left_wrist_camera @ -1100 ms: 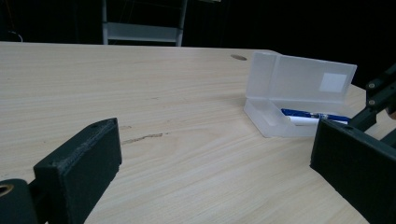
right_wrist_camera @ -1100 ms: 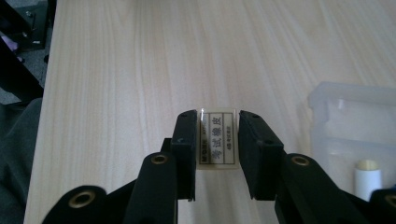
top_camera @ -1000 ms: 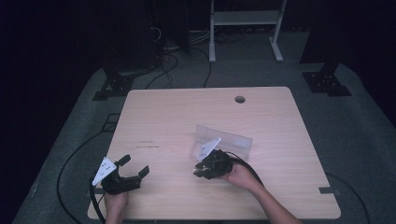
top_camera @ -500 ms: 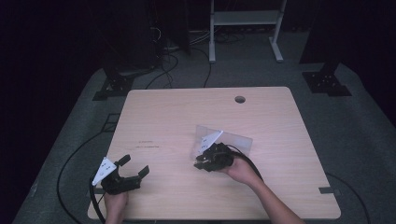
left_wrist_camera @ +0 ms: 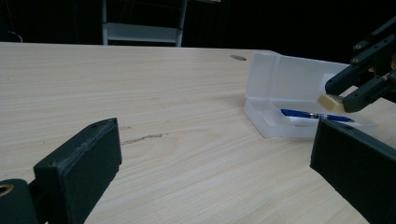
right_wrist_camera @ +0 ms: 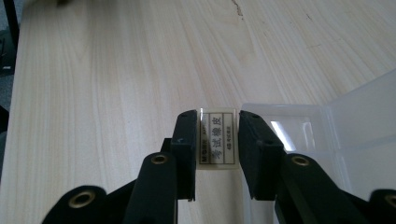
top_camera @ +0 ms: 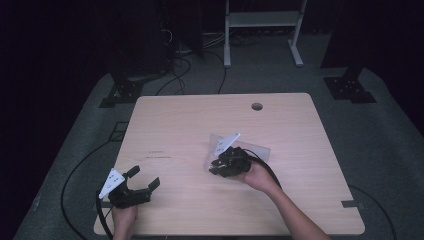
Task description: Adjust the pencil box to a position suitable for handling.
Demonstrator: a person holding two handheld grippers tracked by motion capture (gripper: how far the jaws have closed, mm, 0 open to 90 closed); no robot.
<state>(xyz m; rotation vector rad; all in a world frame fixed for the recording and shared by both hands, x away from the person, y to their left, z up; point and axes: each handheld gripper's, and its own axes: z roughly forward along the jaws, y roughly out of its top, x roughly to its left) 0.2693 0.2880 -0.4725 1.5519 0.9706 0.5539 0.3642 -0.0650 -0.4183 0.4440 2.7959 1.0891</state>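
Note:
My right gripper is shut on a small pale eraser with a printed label, pinched by its sides. In the high view my right gripper hovers at the near left corner of an open clear plastic box near the middle of the wooden table. The left gripper view shows the eraser held just above the box, where a blue pen lies inside. My left gripper rests at the table's front left, open and holding nothing.
A round cable hole sits near the table's far edge. A white metal frame and black stands with cables occupy the dark floor behind. Bare wood lies between the two grippers.
My right gripper has lifted a little and moved away from the front edge toward the box, with the eraser still in it. The left gripper has stayed in place.

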